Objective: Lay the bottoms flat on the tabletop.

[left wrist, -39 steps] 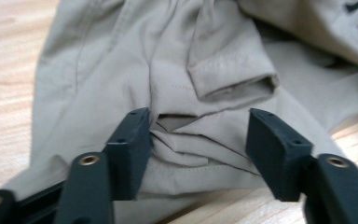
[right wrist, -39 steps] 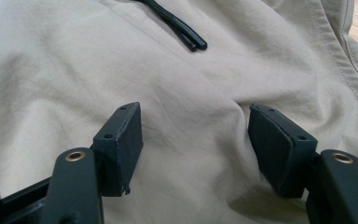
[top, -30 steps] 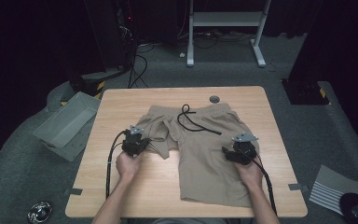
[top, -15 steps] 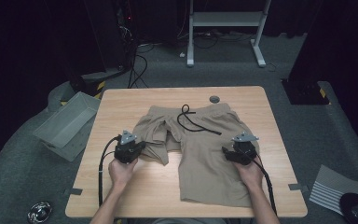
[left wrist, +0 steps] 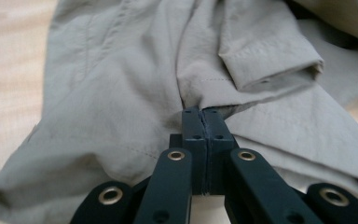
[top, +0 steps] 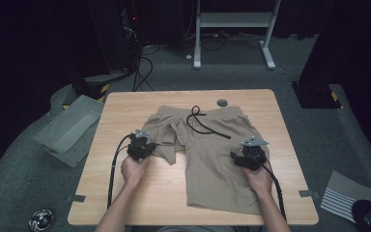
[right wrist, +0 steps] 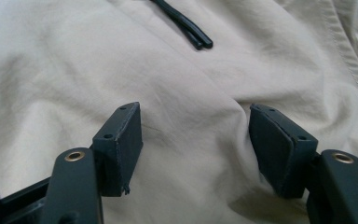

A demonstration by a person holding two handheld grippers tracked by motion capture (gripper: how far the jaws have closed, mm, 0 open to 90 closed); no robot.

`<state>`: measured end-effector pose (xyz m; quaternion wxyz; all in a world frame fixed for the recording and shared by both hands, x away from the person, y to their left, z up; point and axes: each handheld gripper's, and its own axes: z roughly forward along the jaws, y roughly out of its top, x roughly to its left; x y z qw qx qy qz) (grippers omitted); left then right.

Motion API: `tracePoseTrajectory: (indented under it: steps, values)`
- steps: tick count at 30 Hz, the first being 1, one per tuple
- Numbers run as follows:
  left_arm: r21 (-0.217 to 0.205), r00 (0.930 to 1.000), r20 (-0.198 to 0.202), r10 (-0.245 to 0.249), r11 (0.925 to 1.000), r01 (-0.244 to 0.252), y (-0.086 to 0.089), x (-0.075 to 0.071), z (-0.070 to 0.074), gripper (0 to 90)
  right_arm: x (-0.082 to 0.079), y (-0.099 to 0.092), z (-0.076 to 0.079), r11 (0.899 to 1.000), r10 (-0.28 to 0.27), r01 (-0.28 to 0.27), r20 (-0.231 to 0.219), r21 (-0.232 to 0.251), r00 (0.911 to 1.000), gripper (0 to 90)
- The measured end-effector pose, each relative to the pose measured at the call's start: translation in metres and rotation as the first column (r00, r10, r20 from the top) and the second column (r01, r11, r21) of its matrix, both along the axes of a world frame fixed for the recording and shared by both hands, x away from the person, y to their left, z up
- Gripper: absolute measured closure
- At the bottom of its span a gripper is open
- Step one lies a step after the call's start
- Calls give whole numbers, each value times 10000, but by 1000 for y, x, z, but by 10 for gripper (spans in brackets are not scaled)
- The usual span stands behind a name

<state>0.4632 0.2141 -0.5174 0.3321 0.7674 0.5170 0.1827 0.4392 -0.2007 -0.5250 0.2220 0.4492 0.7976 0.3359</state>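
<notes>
Wooden table (top: 125,203): left claw (left wrist: 203,114) pinching shorts (top: 217,159), right claw (right wrist: 193,128) spread above

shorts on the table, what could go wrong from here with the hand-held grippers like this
1. The left hand-held gripper is shut on a thin pinch of the shorts; a pull may slip the fabric out.
2. The folded-over leg is bunched, so dragging it could crease it further rather than flatten it.
3. The right hand-held gripper rests open on the cloth, gripping nothing, so the whole garment might slide across the table. The drawstring lies loose and could snag.
</notes>
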Motion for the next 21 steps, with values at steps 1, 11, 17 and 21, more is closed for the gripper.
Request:
tracePoseTrajectory:
  steps: [1, 11, 17, 21]
  values:
    - [95, 9999, -105, 19, 10000, -18, -3, 6, 1, 893, 0, 0, 0, 10000, -26, 26, 8, 10, 10000, 355]
    - [-402, 9881, 906, -1242, 9909, 1282, -2, -32, 30, 898, -1, 0, 0, 9999, -87, 88, 90, -90, 9999, 353]
    - [-105, 9772, 801, -1965, 9802, 1979, -2, -64, 30, 897, -1, 0, 0, 9999, -92, 93, 84, -73, 9999, 353]
    - [266, 9677, 190, -2512, 9677, 2507, -11, -76, 13, 893, -1, 0, 0, 9999, -93, 94, 78, -60, 9999, 353]
